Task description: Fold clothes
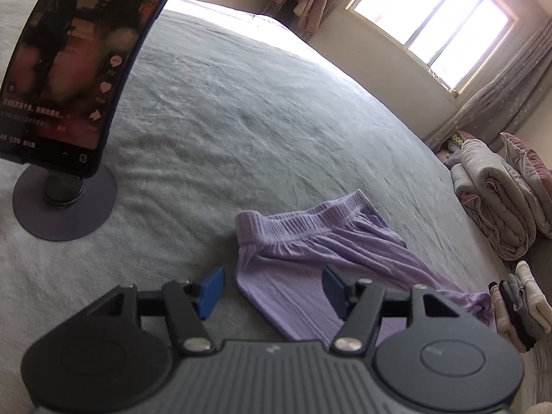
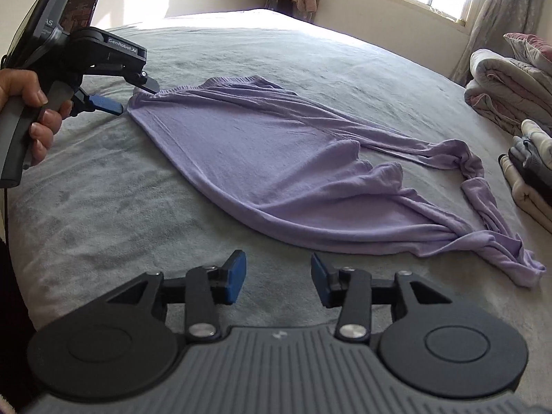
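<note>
Lying across the middle of the right wrist view, the purple pants (image 2: 276,172) stretch over the grey bed cover (image 2: 103,207), waistband toward the upper left and both legs trailing to the lower right, where the cuffs bunch and twist together. The fabric is flat near the waist and creased further down.

At the upper left of that view, the left gripper (image 2: 138,95) is held by a hand (image 2: 31,110) wrapped around its handle. Its blue-padded fingers are spread, with the upper finger just at the waistband corner and the lower pad just beside the cloth edge; whether either touches the fabric cannot be told.

From the left wrist view, the same gripper (image 1: 272,289) sits at the bottom of the frame with its fingers apart, the waistband (image 1: 296,220) lying ahead between and beyond them. The right-hand pad overlaps the cloth in the picture.

The right gripper (image 2: 277,281) hovers at the bottom centre of its own view, fingers wide apart and holding nothing, over bare cover just short of the pants' near edge.

A phone on a round stand (image 1: 62,79) rests at the upper left of the left wrist view. Folded quilts (image 2: 507,82) and a stack of folded clothes (image 2: 531,172) sit at the right edge.
</note>
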A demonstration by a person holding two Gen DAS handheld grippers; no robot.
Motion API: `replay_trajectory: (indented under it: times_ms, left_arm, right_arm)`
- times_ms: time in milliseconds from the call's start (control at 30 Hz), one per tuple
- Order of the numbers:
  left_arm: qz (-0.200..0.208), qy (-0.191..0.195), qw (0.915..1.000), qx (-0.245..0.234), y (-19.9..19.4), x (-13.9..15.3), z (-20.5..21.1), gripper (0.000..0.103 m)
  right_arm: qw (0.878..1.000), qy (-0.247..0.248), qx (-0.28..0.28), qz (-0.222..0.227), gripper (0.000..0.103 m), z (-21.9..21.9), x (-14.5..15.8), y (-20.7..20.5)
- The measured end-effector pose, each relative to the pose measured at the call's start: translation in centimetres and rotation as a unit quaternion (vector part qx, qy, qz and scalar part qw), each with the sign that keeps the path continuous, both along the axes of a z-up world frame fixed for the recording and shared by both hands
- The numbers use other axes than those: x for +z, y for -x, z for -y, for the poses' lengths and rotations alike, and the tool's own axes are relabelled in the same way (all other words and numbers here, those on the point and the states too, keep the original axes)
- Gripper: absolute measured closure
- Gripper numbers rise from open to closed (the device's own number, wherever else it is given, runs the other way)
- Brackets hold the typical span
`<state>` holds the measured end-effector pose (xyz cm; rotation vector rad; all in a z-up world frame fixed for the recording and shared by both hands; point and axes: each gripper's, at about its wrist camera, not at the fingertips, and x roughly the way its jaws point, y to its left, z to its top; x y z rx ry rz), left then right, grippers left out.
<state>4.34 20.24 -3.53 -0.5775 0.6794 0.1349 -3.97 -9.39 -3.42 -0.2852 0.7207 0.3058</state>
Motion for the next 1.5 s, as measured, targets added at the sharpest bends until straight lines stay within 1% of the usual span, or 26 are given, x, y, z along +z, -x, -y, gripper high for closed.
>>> replay_trajectory:
  times_ms: [100, 200, 333, 433, 600, 667, 767, 867, 933, 1033, 1167, 1233, 1267, 1300, 1333, 1367, 1433, 1500]
  left_arm:
    - [-0.002, -0.021, 0.9997, -0.014, 1.1, 0.8, 2.5, 0.036]
    - [0.005, -0.045, 0.9979, -0.047, 2.2, 1.3, 5.5, 0.036]
    - [0.019, -0.065, 0.9904, -0.120, 2.9, 1.9, 10.7, 0.036]
    - [0.024, -0.075, 0.9804, -0.180, 2.8, 2.0, 15.1, 0.036]
    - [0.031, -0.072, 0.9610, -0.265, 1.8, 2.2, 22.0, 0.038]
    - [0.038, -0.076, 0.9541, -0.287, 1.1, 2.4, 24.3, 0.038]
    - [0.056, -0.094, 0.9409, -0.320, -0.2, 2.7, 28.2, 0.040]
    - [0.061, -0.106, 0.9300, -0.347, -1.8, 2.8, 31.5, 0.042]
    - [0.058, -0.111, 0.9242, -0.361, -2.9, 2.5, 33.3, 0.043]
    - [0.040, -0.117, 0.9163, -0.381, -4.8, 1.9, 36.2, 0.053]
    - [0.011, -0.119, 0.9053, -0.408, -6.6, 0.8, 39.4, 0.059]
    - [-0.003, -0.127, 0.8989, -0.419, -7.1, 0.2, 40.9, 0.062]
    - [-0.008, -0.133, 0.8961, -0.423, -7.2, 0.0, 41.4, 0.068]
    - [-0.012, -0.139, 0.8936, -0.427, -7.3, -0.2, 41.9, 0.070]
    - [-0.011, -0.146, 0.8916, -0.428, -7.3, -0.3, 42.3, 0.077]
    - [-0.008, -0.152, 0.8907, -0.428, -7.2, -0.3, 42.5, 0.088]
    - [-0.003, -0.149, 0.8914, -0.428, -7.0, 0.1, 42.6, 0.100]
    - [0.010, -0.147, 0.8923, -0.427, -6.6, 0.7, 42.7, 0.102]
  right_arm:
    - [0.999, -0.017, -0.029, 0.001, 0.058, 3.6, 0.4, 0.9]
    - [0.997, -0.046, -0.061, -0.001, 0.058, 7.4, 0.2, 1.2]
    - [0.989, -0.094, -0.111, -0.002, 0.058, 12.1, -0.5, 1.2]
    - [0.983, -0.125, -0.135, 0.004, 0.058, 15.0, -0.5, 0.8]
    - [0.974, -0.160, -0.159, 0.029, 0.057, 18.9, -0.2, -0.1]
    - [0.969, -0.174, -0.168, 0.040, 0.057, 20.5, -0.2, -0.3]
    - [0.963, -0.191, -0.185, 0.044, 0.057, 22.7, -0.7, -0.4]
    - [0.957, -0.187, -0.221, 0.021, 0.057, 24.3, -0.8, -1.0]
    - [0.952, -0.201, -0.232, 0.014, 0.057, 25.5, -0.4, -1.0]
    - [0.944, -0.220, -0.246, 0.011, 0.056, 26.9, 0.0, -0.3]
    - [0.942, -0.214, -0.260, 0.017, 0.056, 27.8, 0.3, 0.5]
    - [0.939, -0.218, -0.265, 0.021, 0.056, 28.4, 0.4, 0.9]
    - [0.938, -0.220, -0.268, 0.021, 0.056, 28.7, 0.4, 1.0]
    - [0.937, -0.220, -0.270, 0.021, 0.056, 28.9, 0.3, 1.2]
    - [0.936, -0.220, -0.273, 0.021, 0.056, 29.1, 0.2, 1.4]
    - [0.935, -0.220, -0.276, 0.020, 0.056, 29.4, 0.1, 1.5]
    - [0.934, -0.219, -0.282, 0.019, 0.056, 29.8, 0.0, 1.8]
    - [0.932, -0.219, -0.287, 0.019, 0.056, 30.3, -0.2, 2.1]
